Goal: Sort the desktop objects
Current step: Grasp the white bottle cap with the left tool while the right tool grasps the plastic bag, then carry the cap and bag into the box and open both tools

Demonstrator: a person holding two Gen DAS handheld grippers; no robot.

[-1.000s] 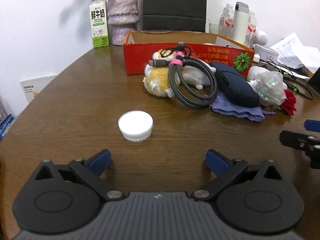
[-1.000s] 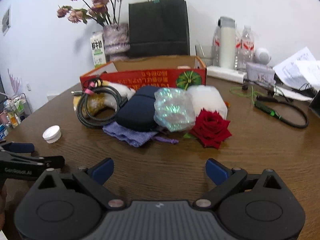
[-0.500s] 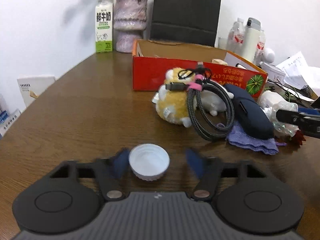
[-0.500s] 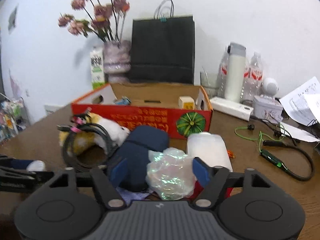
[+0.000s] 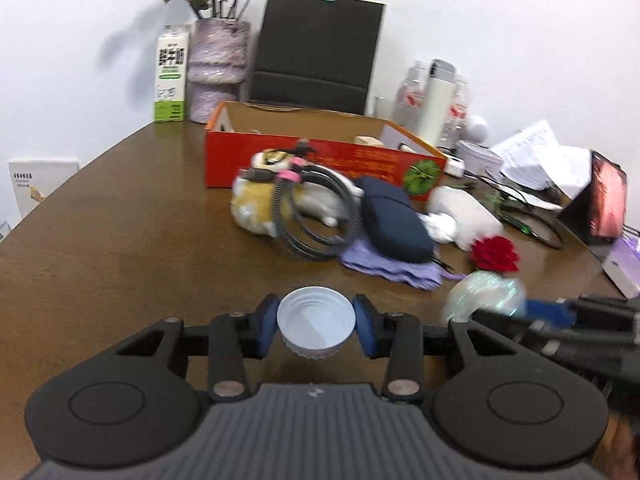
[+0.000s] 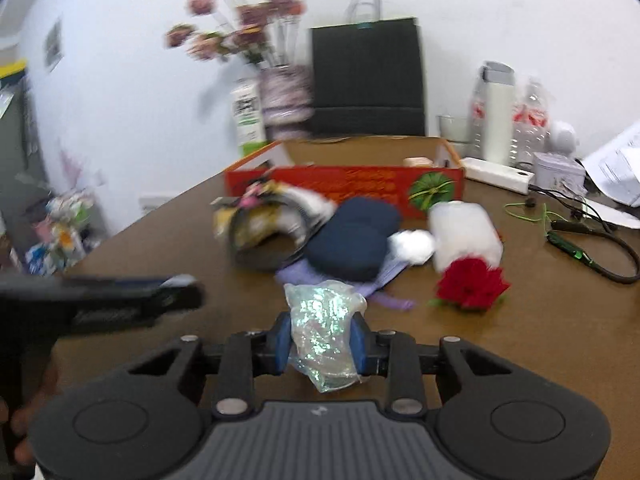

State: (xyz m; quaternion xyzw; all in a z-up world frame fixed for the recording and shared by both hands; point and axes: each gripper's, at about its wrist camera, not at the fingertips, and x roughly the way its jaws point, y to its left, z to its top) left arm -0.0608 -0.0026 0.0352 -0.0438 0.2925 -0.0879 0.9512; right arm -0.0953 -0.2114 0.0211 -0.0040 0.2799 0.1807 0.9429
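Observation:
My left gripper (image 5: 316, 325) is shut on a white screw cap (image 5: 316, 318), held open side up a little above the brown table (image 5: 120, 240). The jaws of my right gripper (image 6: 321, 340) are closing, and their blue pads press a crumpled iridescent plastic wrap (image 6: 320, 316) between them, clear of the pile. In the left wrist view that wrap (image 5: 484, 294) shows at the right. Behind stands the red cardboard box (image 5: 320, 160), open on top. Before it lie a plush toy (image 5: 256, 204) with a coiled cable (image 5: 316, 216), a navy case (image 5: 394, 220), a purple cloth (image 5: 392, 270), a white bottle (image 5: 464, 216) and a red rose (image 5: 494, 254).
A milk carton (image 5: 172, 76), a flower vase (image 5: 218, 68) and a black paper bag (image 5: 316, 48) stand at the back. Bottles (image 5: 436, 96), papers (image 5: 536, 156), cables (image 6: 584, 236) and a leaning screen (image 5: 606, 204) crowd the right side. Bare tabletop stretches along the left.
Both grippers went from wide open to closed. The left took the white cap off the table. The right took the plastic wrap out of the pile and lifted it.

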